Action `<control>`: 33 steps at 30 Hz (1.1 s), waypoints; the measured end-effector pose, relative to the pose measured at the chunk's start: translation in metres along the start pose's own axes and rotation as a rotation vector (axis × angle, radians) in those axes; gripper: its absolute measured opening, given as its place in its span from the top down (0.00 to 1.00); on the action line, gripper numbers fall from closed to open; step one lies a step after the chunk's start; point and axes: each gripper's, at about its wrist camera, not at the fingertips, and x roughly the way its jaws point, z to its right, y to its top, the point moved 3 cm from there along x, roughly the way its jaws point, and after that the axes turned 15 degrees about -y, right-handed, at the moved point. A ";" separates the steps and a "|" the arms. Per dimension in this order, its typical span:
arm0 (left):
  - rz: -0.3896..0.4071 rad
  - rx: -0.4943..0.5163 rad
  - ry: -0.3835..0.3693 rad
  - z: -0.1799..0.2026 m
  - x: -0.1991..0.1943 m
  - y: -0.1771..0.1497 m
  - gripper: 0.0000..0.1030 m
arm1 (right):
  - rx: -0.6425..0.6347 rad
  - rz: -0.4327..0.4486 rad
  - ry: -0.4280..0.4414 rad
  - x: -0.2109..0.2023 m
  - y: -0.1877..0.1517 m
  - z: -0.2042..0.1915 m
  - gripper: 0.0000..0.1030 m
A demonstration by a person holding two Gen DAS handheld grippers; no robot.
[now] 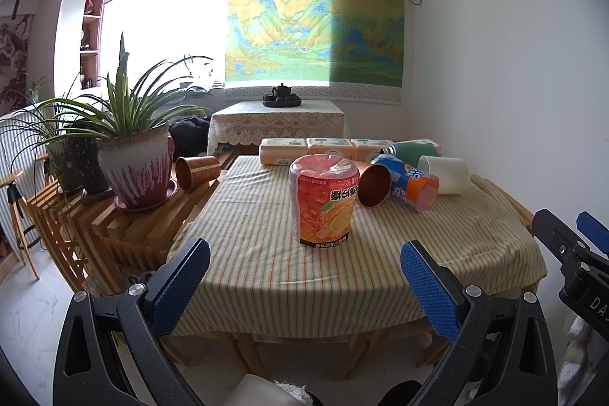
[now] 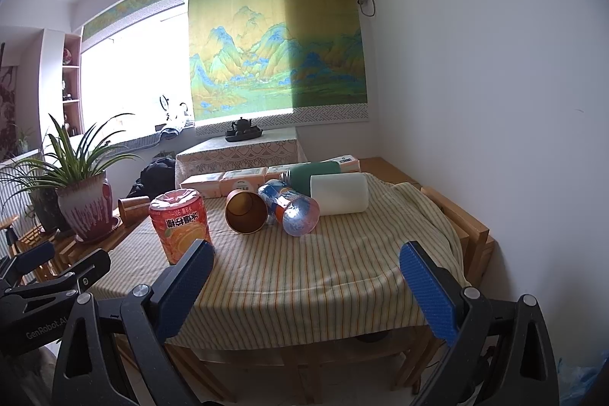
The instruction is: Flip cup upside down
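An orange juice cup (image 1: 323, 200) with upside-down print stands base up on the striped tablecloth (image 1: 266, 253); it also shows in the right wrist view (image 2: 179, 224). Behind it lie on their sides a brown paper cup (image 1: 375, 185) (image 2: 245, 212), a blue and orange cup (image 1: 409, 183) (image 2: 291, 210) and a white cup (image 1: 445, 174) (image 2: 338, 193). My left gripper (image 1: 304, 267) is open and empty, before the table's near edge. My right gripper (image 2: 306, 273) is open and empty, also short of the table; it shows at the right edge of the left wrist view (image 1: 563, 234).
Tissue packs (image 1: 327, 149) and a green bottle (image 2: 312, 171) lie at the table's far edge. Potted plants (image 1: 133, 158) and another brown cup (image 1: 198, 171) sit on a wooden rack at left. A small table with a tea set (image 1: 281, 96) stands behind.
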 end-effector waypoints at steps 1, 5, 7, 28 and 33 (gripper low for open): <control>0.000 0.001 0.000 0.000 0.000 0.000 0.01 | 0.000 0.000 0.000 0.000 0.000 0.000 0.06; 0.000 0.001 -0.001 0.001 0.000 0.001 0.01 | 0.002 0.000 0.000 0.000 0.000 0.000 0.06; -0.001 0.001 -0.001 0.001 0.000 0.000 0.01 | 0.000 0.000 0.000 0.000 0.000 0.000 0.06; -0.007 0.001 -0.002 0.000 0.003 0.001 0.01 | 0.002 -0.013 0.001 0.004 -0.002 -0.001 0.06; -0.009 0.001 -0.003 0.000 0.006 0.001 0.01 | 0.001 -0.012 -0.001 0.004 -0.002 -0.001 0.06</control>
